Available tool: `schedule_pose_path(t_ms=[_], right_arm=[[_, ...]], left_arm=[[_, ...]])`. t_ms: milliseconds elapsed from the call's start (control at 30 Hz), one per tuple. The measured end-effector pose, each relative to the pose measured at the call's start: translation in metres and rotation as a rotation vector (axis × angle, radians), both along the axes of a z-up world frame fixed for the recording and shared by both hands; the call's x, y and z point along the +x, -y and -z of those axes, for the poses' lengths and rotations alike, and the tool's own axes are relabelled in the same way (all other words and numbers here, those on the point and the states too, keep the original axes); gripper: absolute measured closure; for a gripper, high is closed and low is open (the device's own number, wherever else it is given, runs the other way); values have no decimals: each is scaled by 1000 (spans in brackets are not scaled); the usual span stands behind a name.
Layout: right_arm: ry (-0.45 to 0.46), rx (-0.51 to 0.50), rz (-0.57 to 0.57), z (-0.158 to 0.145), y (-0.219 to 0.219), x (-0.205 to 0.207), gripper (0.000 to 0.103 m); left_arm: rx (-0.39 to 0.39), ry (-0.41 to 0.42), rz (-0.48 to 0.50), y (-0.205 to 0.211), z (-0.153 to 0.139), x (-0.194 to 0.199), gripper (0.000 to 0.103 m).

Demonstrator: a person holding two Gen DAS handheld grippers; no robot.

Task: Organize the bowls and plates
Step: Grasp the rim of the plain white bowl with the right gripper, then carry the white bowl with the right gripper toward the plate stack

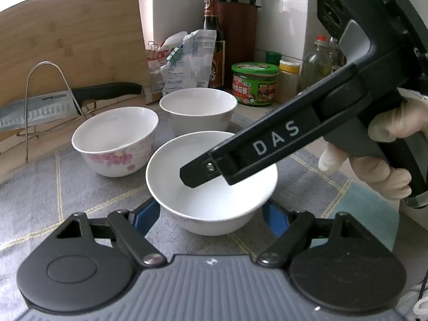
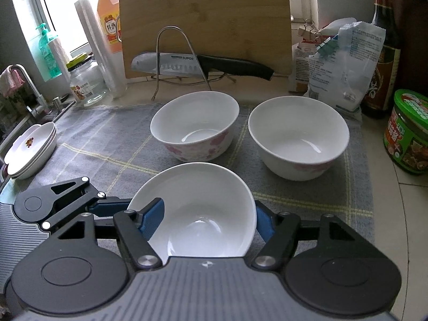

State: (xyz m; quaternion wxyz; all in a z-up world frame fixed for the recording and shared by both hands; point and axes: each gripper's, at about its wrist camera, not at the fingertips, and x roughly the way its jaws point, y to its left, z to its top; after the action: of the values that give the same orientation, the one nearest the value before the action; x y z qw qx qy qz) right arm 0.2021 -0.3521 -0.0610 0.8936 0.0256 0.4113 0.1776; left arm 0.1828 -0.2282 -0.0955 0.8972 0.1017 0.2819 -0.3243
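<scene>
Three white bowls stand on a grey checked mat (image 2: 107, 144). The near bowl (image 1: 211, 182) (image 2: 198, 211) sits between the blue pads of both grippers. My left gripper (image 1: 211, 214) is open, one pad on each side of the bowl's base. My right gripper (image 2: 208, 219) has its left pad (image 2: 153, 218) inside the bowl and its right pad outside the wall; in the left wrist view its fingers (image 1: 203, 172) reach over the rim from the right. A flowered bowl (image 1: 115, 141) (image 2: 195, 125) and another bowl (image 1: 198, 111) (image 2: 298, 136) stand behind. A stack of white plates (image 2: 30, 149) lies at the mat's left edge.
A bamboo cutting board (image 2: 206, 21) leans at the back with a knife (image 2: 200, 65) on a wire rack. Bags (image 2: 345, 67), a dark sauce bottle (image 1: 214, 40), a green-lidded jar (image 1: 254, 84) and small jars crowd the back right. A sink tap (image 2: 24, 80) is at left.
</scene>
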Motion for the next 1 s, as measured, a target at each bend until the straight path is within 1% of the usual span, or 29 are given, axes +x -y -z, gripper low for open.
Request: schedule_pose_path(t_ms=[200, 400, 733, 1000], right_arm=[[10, 1, -14, -8, -8, -5, 27], [26, 12, -51, -19, -26, -12, 27], [40, 15, -142, -29, -76, -20, 27], [42, 15, -197, -31, -118, -23, 27]], left_arm=[[-9, -2, -6, -10, -8, -6, 20], [-13, 2, -33, -28, -18, -15, 20], [-14, 0, -113, -70, -25, -33, 20], [-17, 2, -166, -108, -28, -46, 20]])
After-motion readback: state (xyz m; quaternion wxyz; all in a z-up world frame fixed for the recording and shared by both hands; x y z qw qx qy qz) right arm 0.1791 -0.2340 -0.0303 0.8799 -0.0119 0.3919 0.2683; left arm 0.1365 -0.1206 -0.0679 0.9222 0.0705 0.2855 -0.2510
